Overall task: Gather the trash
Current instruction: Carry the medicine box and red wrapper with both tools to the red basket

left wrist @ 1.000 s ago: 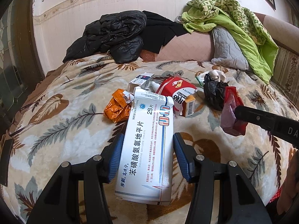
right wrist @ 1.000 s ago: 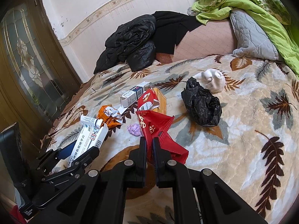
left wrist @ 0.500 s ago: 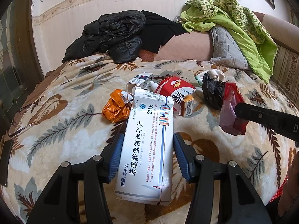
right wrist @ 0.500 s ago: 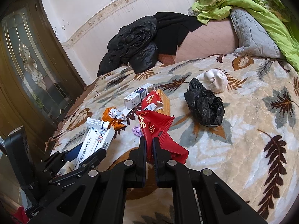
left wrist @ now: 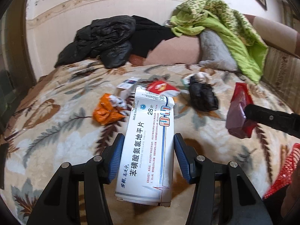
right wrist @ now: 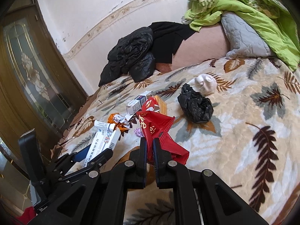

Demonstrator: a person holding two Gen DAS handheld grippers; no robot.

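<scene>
Left tongs (left wrist: 149, 154) clamp white medicine box (left wrist: 148, 146), blue pads pressed on both long sides, box at centre-bottom of left wrist frame, above bed (left wrist: 56, 131). Right tongs (right wrist: 149, 147) pinched tight on red wrapper (right wrist: 159, 129), centre of right wrist frame. On bed beyond: orange wrapper (left wrist: 106, 110) centre-left, black bag (left wrist: 203, 97) right of centre, small boxes (right wrist: 136, 102) mid-frame.

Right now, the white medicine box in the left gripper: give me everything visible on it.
The white medicine box is a long flat carton, cardboard by the look, with blue Chinese lettering, "28" and a red-and-blue mark near its far end. That end's flap looks torn open. It lies lengthwise between the left gripper's blue pads, clamped on both long sides, held above the leaf-patterned blanket.
</scene>
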